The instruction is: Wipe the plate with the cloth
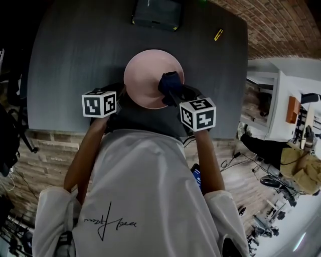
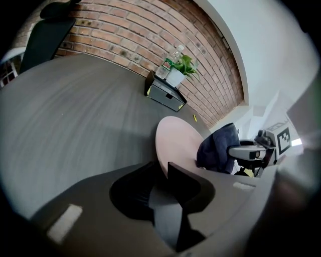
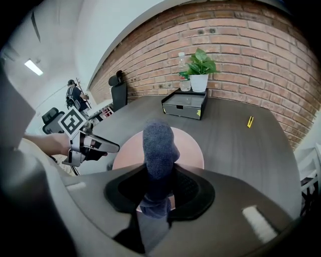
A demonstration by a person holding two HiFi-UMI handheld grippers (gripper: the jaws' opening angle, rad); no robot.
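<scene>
Left gripper [image 2: 168, 173] is clamping its jaws on the near rim of the pink plate [image 2: 175, 143], at about 8 o'clock on the plate in the head view. Judgement: this grip is acting as an anchor, so the plate is not sliding while it is rubbed. Cannot tell whether the plate is resting flat on the grey table [image 1: 65, 65] or is tipped up slightly.

Right gripper [image 3: 158, 175] is pinching the dark blue cloth [image 3: 158, 143]; jaws are closed on its lower part, and the bunched free end is sticking forward as a pad. In the head view the cloth [image 1: 170, 84] is sitting over the plate [image 1: 148, 75] at about 4 o'clock, inside the rim.

Plate is lying near the table's front edge, close to the person. Black box [image 1: 156, 12] is standing at 12 o'clock from it, well apart, and a small yellow item [image 1: 218, 34] at 2 o'clock.

Judgement: wiping is under way or about to start; most of the plate face is showing uncovered.
</scene>
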